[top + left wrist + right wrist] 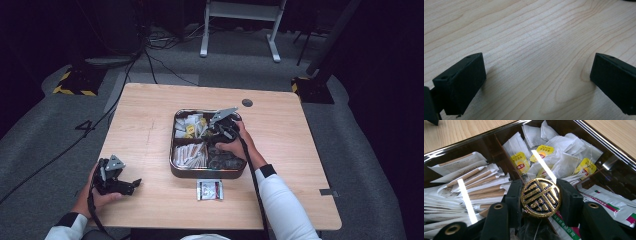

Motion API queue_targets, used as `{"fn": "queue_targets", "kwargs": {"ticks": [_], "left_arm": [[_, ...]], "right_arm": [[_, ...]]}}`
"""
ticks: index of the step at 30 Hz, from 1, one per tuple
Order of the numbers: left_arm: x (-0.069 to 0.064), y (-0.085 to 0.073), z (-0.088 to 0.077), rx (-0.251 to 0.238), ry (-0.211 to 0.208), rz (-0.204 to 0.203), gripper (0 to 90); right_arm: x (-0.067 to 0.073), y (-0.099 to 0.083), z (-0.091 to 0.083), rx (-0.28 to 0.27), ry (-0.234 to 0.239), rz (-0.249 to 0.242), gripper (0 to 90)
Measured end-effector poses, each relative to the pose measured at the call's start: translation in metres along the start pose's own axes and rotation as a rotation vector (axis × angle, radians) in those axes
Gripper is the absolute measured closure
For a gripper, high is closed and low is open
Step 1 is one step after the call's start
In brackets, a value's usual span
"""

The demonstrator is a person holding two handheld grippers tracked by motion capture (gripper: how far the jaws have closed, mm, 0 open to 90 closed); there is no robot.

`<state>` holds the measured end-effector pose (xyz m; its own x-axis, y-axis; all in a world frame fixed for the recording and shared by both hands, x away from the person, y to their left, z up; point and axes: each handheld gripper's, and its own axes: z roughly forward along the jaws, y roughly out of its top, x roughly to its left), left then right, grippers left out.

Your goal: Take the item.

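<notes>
Your right gripper [540,200] grips the round gold-and-black knob [540,197] over the middle of the compartment box [207,173] (left gripper [536,82] open, on the table [529,37]), so tilting could make it slip onto the tea bags [564,157].

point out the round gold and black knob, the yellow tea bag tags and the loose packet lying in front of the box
round knob [540,197], right gripper view, on its gold patterned face, between the jaws
yellow tea bag tags [520,162], right gripper view, on the left tag's printed face
loose packet [209,190], high view, on its middle, lying on the table
</notes>
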<state>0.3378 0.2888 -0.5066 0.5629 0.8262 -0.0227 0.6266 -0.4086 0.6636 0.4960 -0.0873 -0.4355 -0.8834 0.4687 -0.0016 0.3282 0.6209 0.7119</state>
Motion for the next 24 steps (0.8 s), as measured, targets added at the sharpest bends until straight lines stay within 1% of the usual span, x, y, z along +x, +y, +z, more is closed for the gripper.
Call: {"fn": "queue_targets", "kwargs": {"ticks": [4, 6, 9, 11, 14, 16, 17, 19, 22, 24], "left_arm": [[0.0, 0.0, 0.0, 0.0, 0.0, 0.0, 0.5], [0.0, 0.0, 0.0, 0.0, 0.0, 0.0, 0.5], [0.0, 0.0, 0.0, 0.0, 0.0, 0.0, 0.5], [0.0, 0.0, 0.0, 0.0, 0.0, 0.0, 0.5], [0.0, 0.0, 0.0, 0.0, 0.0, 0.0, 0.5], [0.0, 0.0, 0.0, 0.0, 0.0, 0.0, 0.5], [0.0, 0.0, 0.0, 0.0, 0.0, 0.0, 0.5], [0.0, 0.0, 0.0, 0.0, 0.0, 0.0, 0.5], [0.0, 0.0, 0.0, 0.0, -0.001, 0.0, 0.5], [0.0, 0.0, 0.0, 0.0, -0.001, 0.001, 0.5]], "right_arm": [[0.0, -0.001, 0.0, -0.011, 0.006, 0.011, 56.1], [0.001, -0.001, -0.001, -0.009, 0.001, 0.005, 53.3], [0.002, 0.0, -0.004, -0.025, 0.003, -0.008, 50.3], [0.003, 0.002, -0.005, -0.024, -0.007, -0.017, 46.8], [0.004, 0.002, -0.006, -0.014, -0.005, -0.03, 42.2], [0.004, 0.002, -0.007, -0.018, -0.007, -0.027, 35.4], [0.004, 0.002, -0.007, -0.017, -0.017, -0.027, 33.3], [0.003, 0.002, -0.008, -0.016, -0.022, -0.033, 30.2], [0.003, 0.002, -0.01, -0.016, -0.016, -0.033, 27.7], [0.003, 0.002, -0.012, -0.013, -0.013, -0.043, 26.5]]}}
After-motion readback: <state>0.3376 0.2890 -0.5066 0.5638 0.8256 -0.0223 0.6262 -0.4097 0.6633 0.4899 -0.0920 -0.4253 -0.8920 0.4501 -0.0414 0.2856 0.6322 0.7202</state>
